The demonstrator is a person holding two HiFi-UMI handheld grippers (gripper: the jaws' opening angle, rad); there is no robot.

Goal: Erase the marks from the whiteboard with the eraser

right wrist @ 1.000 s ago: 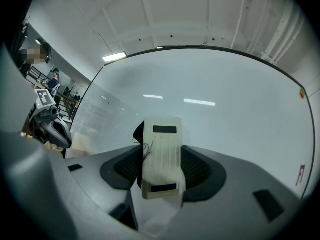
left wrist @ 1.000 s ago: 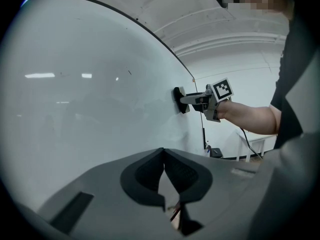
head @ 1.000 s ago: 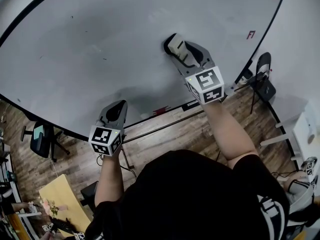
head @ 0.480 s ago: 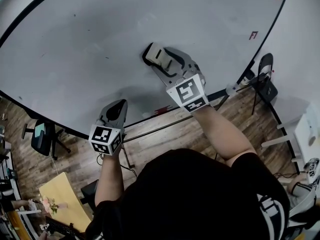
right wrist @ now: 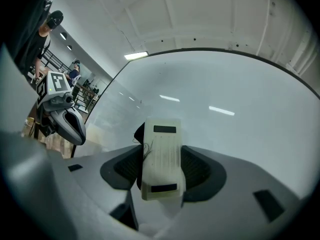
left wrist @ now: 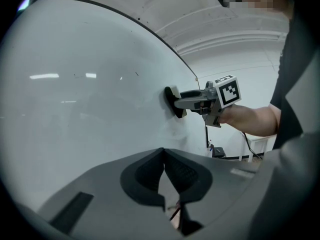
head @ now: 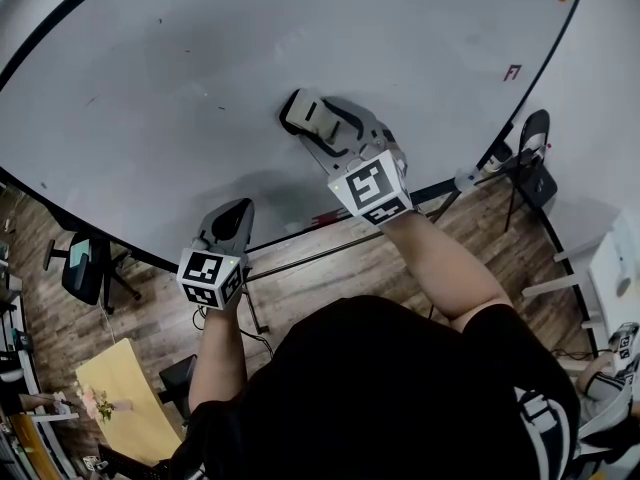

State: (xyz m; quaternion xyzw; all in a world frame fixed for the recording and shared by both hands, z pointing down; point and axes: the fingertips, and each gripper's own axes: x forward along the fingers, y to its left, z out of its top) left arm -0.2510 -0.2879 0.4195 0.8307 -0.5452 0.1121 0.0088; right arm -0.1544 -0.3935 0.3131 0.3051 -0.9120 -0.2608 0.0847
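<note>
Right claw (head: 312,118) clamped on the cream eraser (right wrist: 161,154), slid left across the whiteboard (head: 180,98) since a second ago, dark pad pressed flat, left claw (left wrist: 163,170) closed, empty, unmoved

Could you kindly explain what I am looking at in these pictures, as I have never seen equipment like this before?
No robot here: a person stands at a whiteboard with a hand-held gripper in each hand, a two-jaw clamp bearing a cube of square markers. One picture comes from a camera on the person's head, looking down. The other two come from cameras riding on the hand-held grippers, looking along their jaws. The right hand-held gripper is shut on a pale eraser, pressed against the board. The left hand-held gripper, lower down, has its jaws together and holds nothing. The board looks almost clean; a small red mark sits near its right edge.
</note>
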